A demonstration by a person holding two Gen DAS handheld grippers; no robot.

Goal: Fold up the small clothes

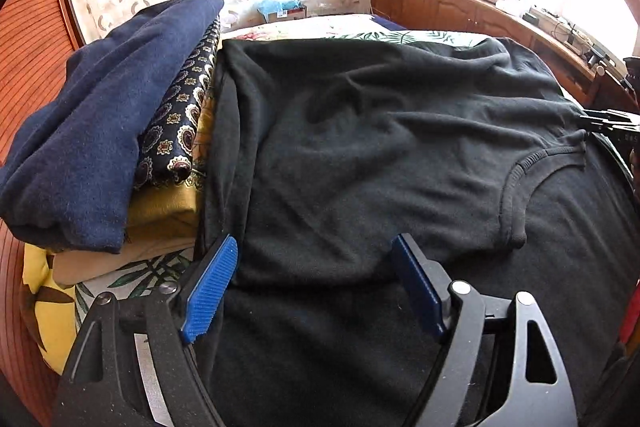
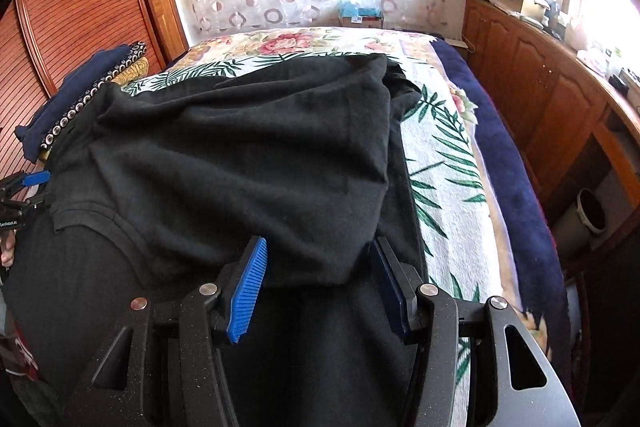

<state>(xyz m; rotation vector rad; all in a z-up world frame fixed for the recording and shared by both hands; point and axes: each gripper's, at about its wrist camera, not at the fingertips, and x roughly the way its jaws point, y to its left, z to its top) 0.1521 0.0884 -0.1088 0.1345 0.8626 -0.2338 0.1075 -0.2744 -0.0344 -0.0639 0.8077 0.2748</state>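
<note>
Shirt, black, lay spread across the bed, its top half doubled toward the viewer so that the ribbed neckline sat on the lower layer. Against the shirt's left edge stood a stack of folded clothes, navy on top. Beyond the shirt's right edge ran the bed's leaf-printed cover.

Left hand-held gripper hovered low over the shirt's near left part, jaws spread, blue pads clear of the cloth. Right hand-held gripper sat at the shirt's near right side, also spread, with a loose hump of the folded layer lying between its pads but not pinched.

Judging from this, the fold had just been laid down and both grippers had let go. To do the next fold well, each gripper would likely need to pinch both layers together near the shirt's side edges, keeping the corners matched. The hump by the right gripper probably wanted flattening first, or the crease would set crooked. The left gripper should stay clear of the stack.
</note>
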